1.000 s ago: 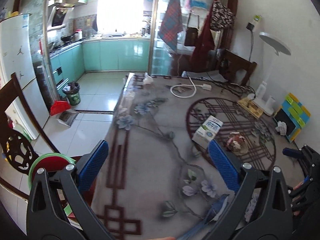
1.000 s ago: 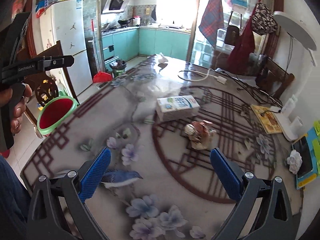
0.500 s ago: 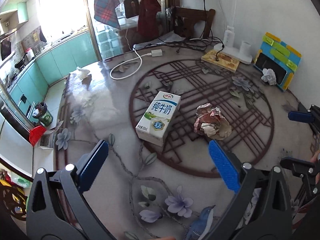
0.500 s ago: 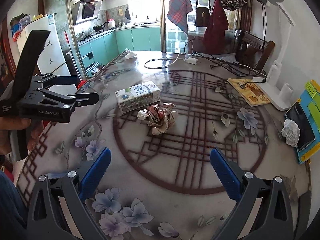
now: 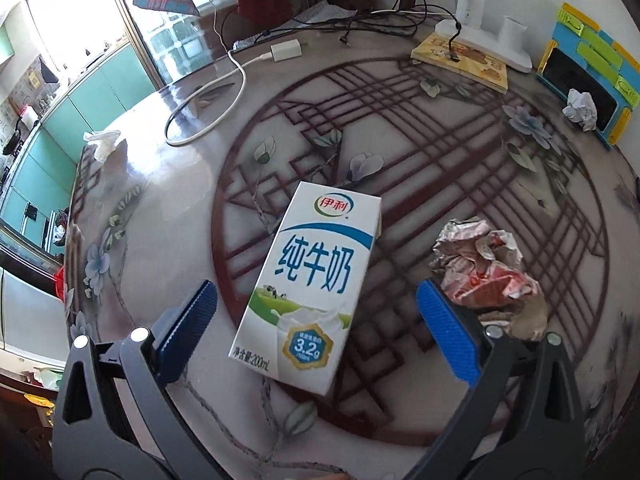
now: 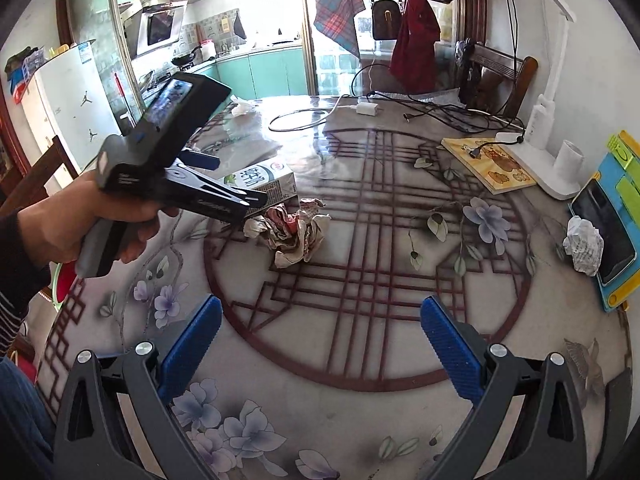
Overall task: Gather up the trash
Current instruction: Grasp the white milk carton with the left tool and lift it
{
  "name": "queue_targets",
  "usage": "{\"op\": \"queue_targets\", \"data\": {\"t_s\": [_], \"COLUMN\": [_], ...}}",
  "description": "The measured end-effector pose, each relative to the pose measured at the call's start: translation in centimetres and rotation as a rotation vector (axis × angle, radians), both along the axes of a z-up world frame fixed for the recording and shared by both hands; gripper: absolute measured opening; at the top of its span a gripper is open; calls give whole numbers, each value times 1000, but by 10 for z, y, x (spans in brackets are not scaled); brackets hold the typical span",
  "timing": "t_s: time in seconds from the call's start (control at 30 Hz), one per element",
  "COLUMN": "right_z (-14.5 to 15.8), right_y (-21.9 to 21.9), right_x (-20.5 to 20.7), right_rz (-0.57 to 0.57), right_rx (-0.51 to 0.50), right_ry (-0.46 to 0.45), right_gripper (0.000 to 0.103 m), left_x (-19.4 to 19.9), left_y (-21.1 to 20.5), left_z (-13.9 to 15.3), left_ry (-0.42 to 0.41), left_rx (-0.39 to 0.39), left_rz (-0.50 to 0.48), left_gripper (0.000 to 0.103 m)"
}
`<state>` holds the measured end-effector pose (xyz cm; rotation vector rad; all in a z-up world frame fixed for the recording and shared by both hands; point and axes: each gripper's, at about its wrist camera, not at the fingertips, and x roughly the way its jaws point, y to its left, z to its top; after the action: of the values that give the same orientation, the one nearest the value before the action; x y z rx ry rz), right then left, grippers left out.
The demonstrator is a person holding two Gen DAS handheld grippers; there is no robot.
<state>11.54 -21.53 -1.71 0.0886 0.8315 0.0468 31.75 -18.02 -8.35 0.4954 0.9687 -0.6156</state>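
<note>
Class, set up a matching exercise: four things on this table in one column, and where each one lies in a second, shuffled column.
Things:
1. milk carton
2. crumpled wrapper
3. white paper ball
4. white charger

Places:
A. against the blue phone stand
B. at the table's far edge
C. between the left claw's fingers
D. right of the carton

Pairs: 1-C, 2-D, 3-A, 4-B
</note>
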Motion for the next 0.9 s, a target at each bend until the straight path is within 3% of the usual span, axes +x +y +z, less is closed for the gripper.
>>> {"op": "queue_targets", "data": {"t_s": [0.13, 0.33, 0.4, 0.63, 0.9], "right_z": [-1, -3, -4, -4, -7], "right_y": [1, 4, 5, 7, 20], "right_x": [1, 2, 2, 3, 7], "right_rz": [4, 15, 18, 18, 31], "right_rx": [1, -8, -11, -9, -11], "right_ry": [4, 6, 7, 6, 3], "right_gripper": [97, 96, 97, 96, 96], "left_x": [11, 18, 19, 8, -42], "left_y": [-5, -4, 0, 25, 71], "left_z": [-12, -25, -23, -5, 60], "left_ry": [33, 98, 107, 86, -10], "left_rx": [-8, -21, -38, -71, -136], "left_rz": [23, 50, 73, 131, 153], "left_gripper": [96, 66, 50, 49, 49]}}
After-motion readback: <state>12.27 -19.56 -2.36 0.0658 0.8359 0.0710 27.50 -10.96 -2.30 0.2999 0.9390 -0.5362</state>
